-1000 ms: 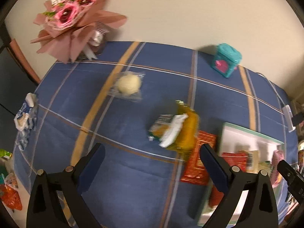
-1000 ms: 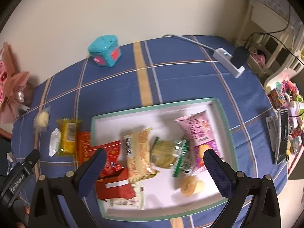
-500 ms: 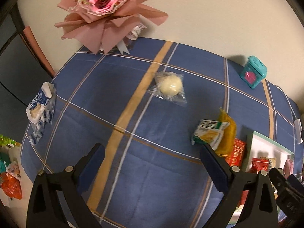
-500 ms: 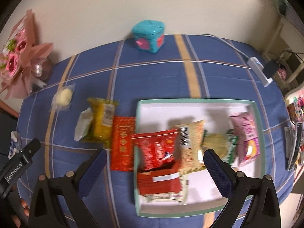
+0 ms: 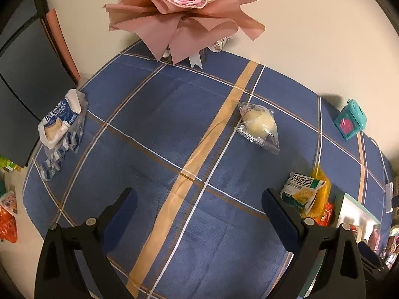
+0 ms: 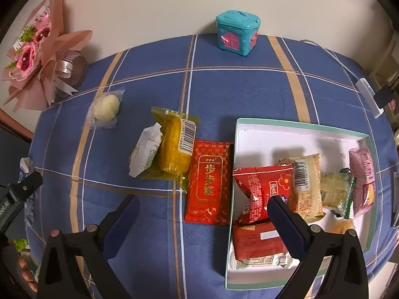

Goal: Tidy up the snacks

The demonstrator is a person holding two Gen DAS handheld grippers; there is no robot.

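Both my views have swung left since a second ago, so my left gripper (image 5: 199, 199) and right gripper (image 6: 203, 208) hover spread and empty over the tablecloth (image 6: 224, 99), bun (image 5: 259, 124) ahead, red packet (image 6: 209, 184) touching the box (image 6: 301, 124).

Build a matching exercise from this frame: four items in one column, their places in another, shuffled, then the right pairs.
Items
1. red flat packet
2. teal house-shaped box
3. pink snack bag
4. round bun in clear wrap

Places
A. by the wall, at the cloth's far edge
B. inside the tray, right end
C. on the cloth near the bouquet
D. on the cloth against the tray's left wall

Pairs: 1-D, 2-A, 3-B, 4-C
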